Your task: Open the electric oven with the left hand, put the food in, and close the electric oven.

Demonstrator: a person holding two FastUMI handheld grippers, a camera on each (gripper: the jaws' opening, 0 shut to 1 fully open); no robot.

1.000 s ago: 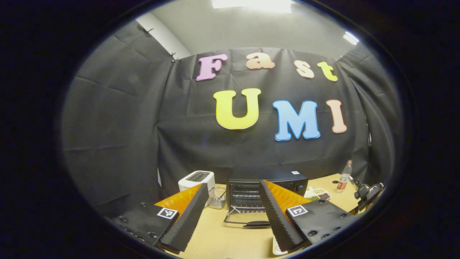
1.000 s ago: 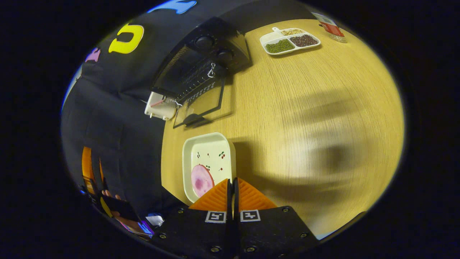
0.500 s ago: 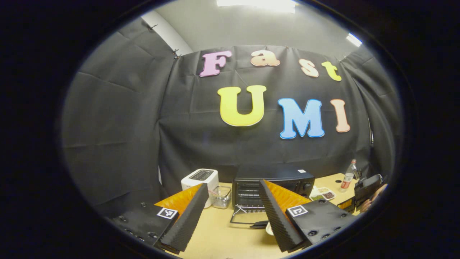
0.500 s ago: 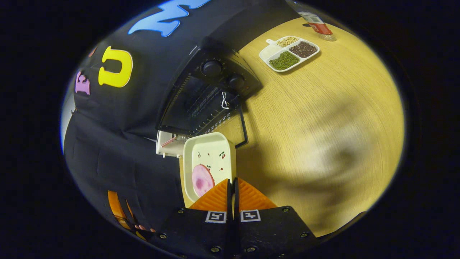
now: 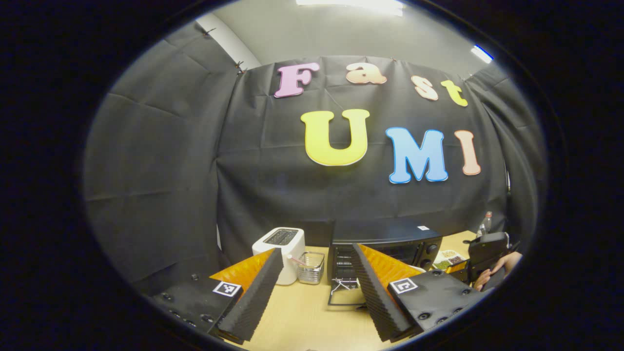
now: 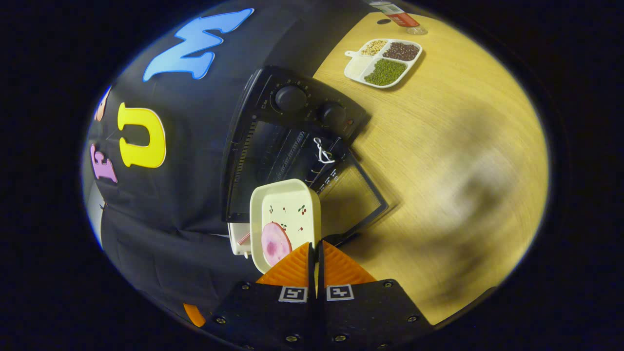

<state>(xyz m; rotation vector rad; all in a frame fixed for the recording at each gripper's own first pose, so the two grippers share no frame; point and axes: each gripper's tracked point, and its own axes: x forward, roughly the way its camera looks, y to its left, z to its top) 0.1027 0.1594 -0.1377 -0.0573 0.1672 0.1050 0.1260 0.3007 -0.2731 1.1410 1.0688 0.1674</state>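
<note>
Food tray (image 6: 285, 214) rim pinched in right gripper (image 6: 316, 251) jaws; left gripper (image 5: 317, 280) jaws wide apart, empty.

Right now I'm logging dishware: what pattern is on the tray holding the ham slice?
Cream tray with small cherry prints; right gripper view.

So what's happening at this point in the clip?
A person is loading food into the electric oven, whose door hangs open. The right gripper is shut on the rim of a white tray carrying a pink slice of meat, held in front of the oven's opening. The left gripper is open, holding nothing, back from the oven above the table.
</note>
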